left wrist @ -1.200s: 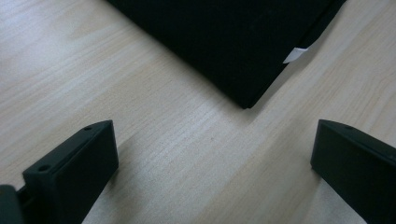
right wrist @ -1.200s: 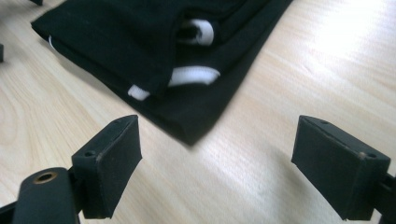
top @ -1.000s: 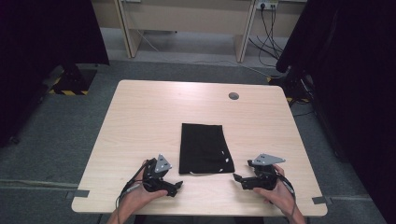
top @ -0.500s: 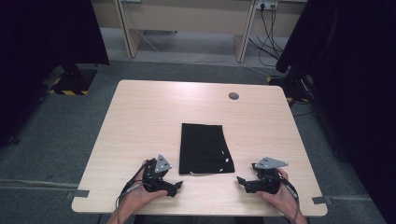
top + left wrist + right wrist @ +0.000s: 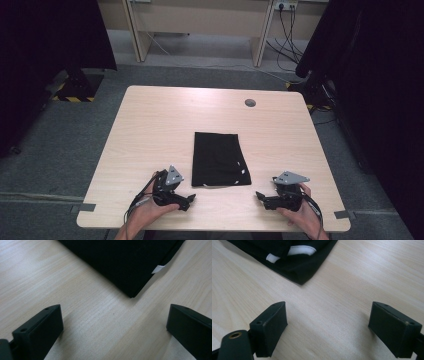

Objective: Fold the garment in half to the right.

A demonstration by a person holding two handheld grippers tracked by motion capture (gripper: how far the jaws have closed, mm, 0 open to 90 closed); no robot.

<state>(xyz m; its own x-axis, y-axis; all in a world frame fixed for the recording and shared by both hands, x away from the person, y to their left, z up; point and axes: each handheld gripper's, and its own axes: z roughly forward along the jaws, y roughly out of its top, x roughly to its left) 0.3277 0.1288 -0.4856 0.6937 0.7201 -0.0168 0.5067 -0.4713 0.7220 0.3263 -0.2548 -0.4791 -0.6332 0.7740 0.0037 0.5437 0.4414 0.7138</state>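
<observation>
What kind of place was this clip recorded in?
Probably a lab or office workroom set up for recording: a plain wooden table on grey carpet, dark curtains at both sides, and cables plugged into a wall socket behind.

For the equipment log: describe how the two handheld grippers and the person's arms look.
Both the left gripper and the right gripper are black, each topped by a grey three-cornered plate, with a thin dark cable trailing back. Their jaws are flat, blocky black pads with small screw holes. The forearms are bare, with no sleeves in view.
</observation>
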